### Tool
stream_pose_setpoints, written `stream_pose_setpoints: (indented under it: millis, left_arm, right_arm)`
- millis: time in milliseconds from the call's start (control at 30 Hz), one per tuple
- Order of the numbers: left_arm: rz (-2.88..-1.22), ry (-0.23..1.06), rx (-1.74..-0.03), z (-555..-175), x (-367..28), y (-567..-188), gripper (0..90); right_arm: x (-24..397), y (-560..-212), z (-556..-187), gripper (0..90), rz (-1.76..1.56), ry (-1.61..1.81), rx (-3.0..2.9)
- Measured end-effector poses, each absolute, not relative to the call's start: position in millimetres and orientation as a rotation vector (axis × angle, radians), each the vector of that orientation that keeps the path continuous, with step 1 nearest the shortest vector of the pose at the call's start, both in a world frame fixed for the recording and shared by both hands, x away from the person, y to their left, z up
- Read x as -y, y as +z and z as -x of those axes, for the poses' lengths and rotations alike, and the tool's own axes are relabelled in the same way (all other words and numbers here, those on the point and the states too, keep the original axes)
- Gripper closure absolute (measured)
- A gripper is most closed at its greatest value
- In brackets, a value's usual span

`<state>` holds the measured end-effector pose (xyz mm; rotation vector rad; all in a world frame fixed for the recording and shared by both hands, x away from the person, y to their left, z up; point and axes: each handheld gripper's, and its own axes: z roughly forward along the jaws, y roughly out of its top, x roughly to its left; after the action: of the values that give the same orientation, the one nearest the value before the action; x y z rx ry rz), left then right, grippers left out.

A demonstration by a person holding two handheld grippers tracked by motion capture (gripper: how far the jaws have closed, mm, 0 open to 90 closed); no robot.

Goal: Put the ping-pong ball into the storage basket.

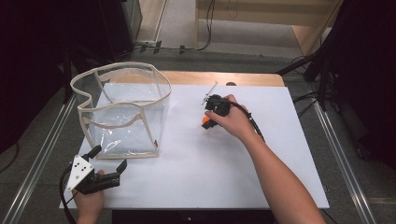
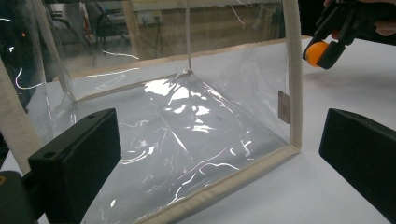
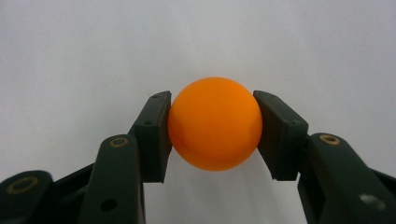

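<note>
An orange ball point(image 3: 215, 123) sits squeezed between both pads of my right gripper point(image 3: 212, 133), just above the white sheet point(image 3: 196, 42). In the high view the ball point(image 1: 206, 122) peeks out under that gripper point(image 1: 209, 120) near the table's middle, right of the bag. A clear plastic bag point(image 1: 123, 112) with cream fabric trim stands open-topped at the left. My left gripper point(image 1: 109, 157) rests open at the bag's near corner, its jaws wide apart and nothing between them. In the left gripper view the bag's wall point(image 2: 187, 130) is close ahead of that gripper point(image 2: 219, 154), and the ball point(image 2: 316, 52) shows at top right.
The white sheet point(image 1: 224, 177) covers most of a wooden table point(image 1: 219, 78). A thin white stick-like object point(image 1: 210, 91) lies beyond my right gripper. Metal rails point(image 1: 39, 158) run along both sides, and dark equipment stands at the far left and right.
</note>
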<state>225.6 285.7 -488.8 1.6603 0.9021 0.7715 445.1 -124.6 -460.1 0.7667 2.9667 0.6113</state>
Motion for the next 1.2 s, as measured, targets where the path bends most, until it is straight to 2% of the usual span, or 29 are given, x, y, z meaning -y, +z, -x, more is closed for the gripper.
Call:
stream_pose_setpoints:
  millis: [1200]
  left_arm:
    - [-1.659, 0.767, -0.911, -225, -285, -489, 0.0]
  right_arm:
    - [113, -414, -448, 47.6, -0.674, 0.644, -3.04]
